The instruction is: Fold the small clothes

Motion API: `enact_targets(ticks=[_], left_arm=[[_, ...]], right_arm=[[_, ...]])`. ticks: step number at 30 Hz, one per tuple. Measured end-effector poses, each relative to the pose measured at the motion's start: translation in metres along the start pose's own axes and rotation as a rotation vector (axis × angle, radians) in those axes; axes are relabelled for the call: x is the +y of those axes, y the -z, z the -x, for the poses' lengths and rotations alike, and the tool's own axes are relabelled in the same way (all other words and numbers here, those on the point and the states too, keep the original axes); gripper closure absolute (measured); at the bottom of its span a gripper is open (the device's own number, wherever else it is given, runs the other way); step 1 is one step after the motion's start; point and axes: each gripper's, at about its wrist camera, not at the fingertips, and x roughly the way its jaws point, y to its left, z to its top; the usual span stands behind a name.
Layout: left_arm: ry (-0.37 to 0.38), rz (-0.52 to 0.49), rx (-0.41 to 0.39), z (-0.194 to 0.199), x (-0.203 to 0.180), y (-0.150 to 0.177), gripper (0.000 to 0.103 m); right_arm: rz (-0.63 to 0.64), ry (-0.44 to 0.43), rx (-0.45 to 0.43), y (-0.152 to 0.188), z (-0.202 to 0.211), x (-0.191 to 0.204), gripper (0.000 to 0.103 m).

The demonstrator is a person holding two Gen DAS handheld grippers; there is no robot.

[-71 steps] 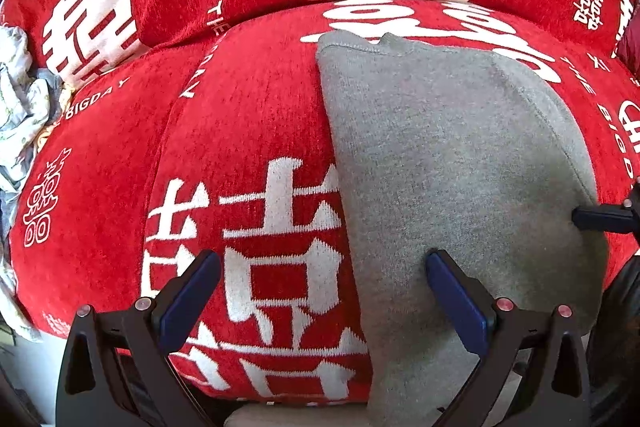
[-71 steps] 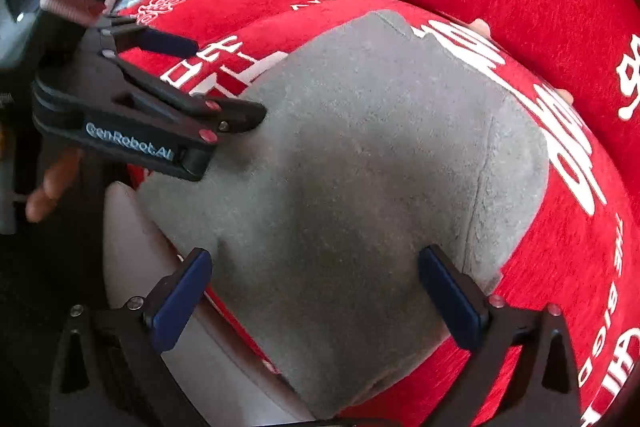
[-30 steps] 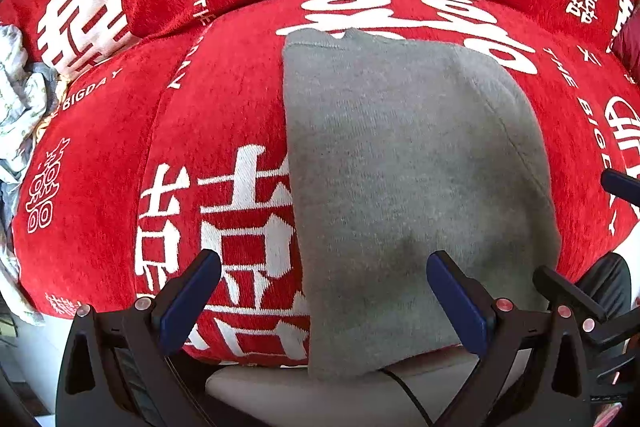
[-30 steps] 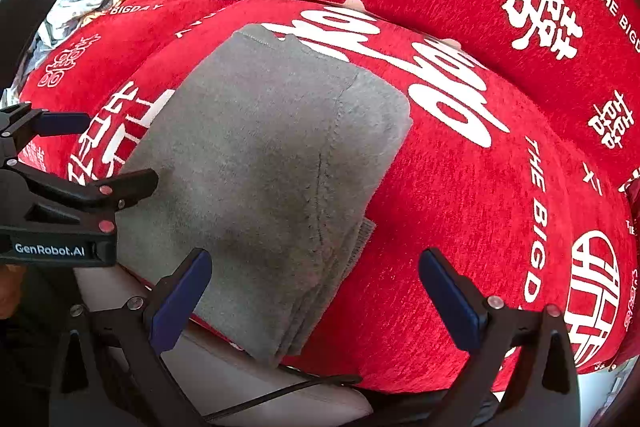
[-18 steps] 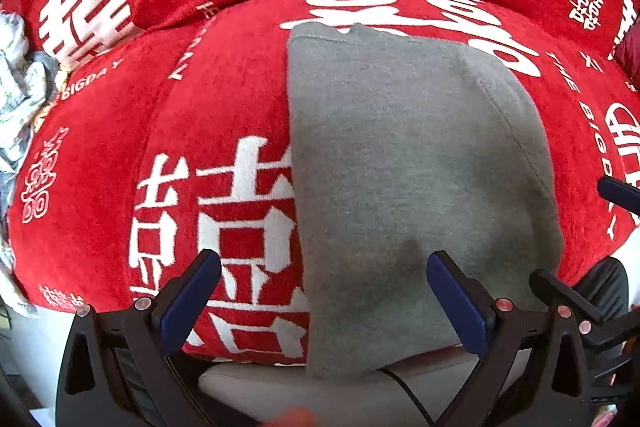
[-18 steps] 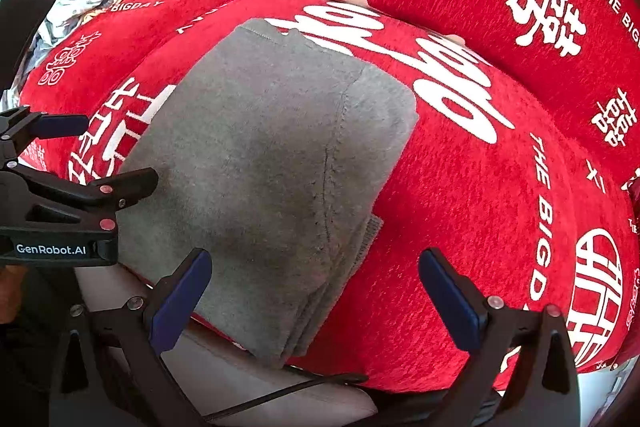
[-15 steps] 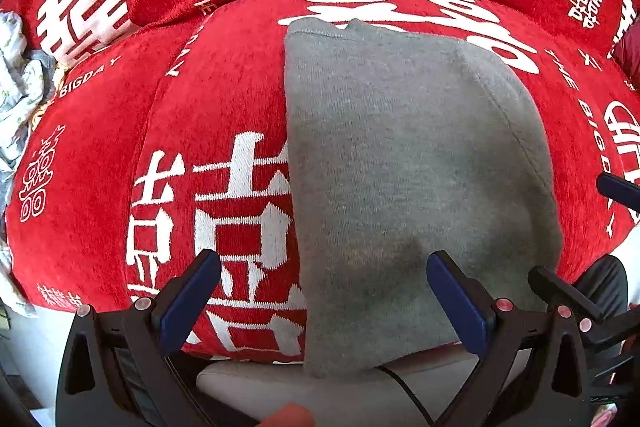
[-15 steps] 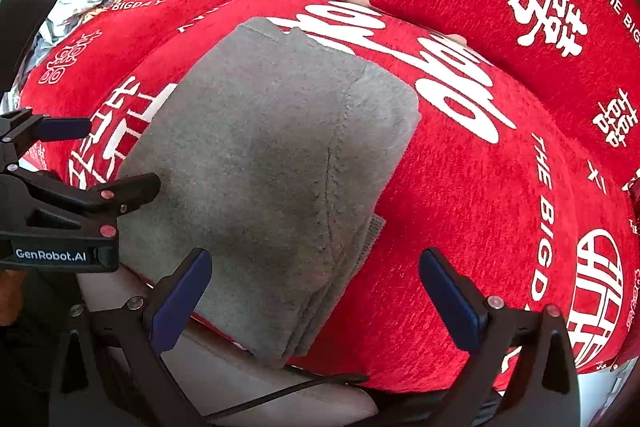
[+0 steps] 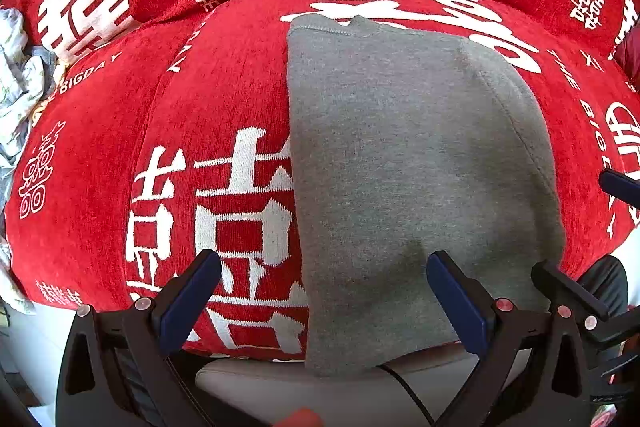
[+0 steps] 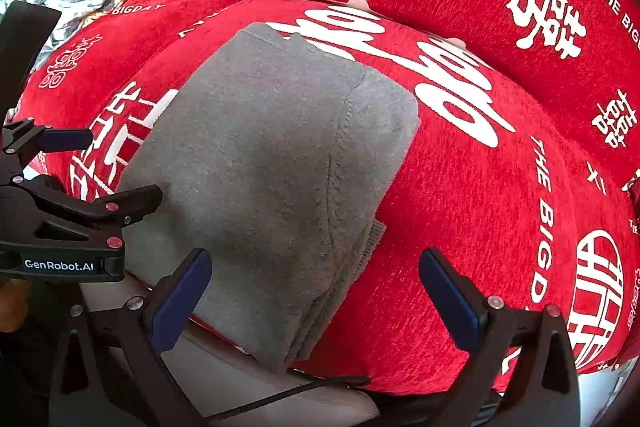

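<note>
the grey garment (image 9: 404,163) lies folded on the red cover (image 9: 224,99), its near end draped over the edge. left gripper (image 9: 324,301) and right gripper (image 10: 316,291) hover with jaws apart, empty (a snagging fingertip could undo the layers).

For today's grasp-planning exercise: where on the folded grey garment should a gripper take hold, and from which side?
Grip the grey garment at its near right corner, where the stacked layer edges show, coming from the seat's front edge. That corner overhangs the red cover, so a jaw could probably slide beneath and pinch every layer. Both the right gripper and left gripper are open.
</note>
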Motion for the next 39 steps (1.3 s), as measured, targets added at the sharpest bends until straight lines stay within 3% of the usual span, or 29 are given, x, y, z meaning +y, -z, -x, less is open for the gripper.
enact_targets(ticks=[39], left_arm=[[0.003,0.001,-0.005,0.0047,-0.0012,0.0007,0.0]], right_arm=[[0.006,-0.016,-0.009,0.0026,0.0029,0.0065,0.0]])
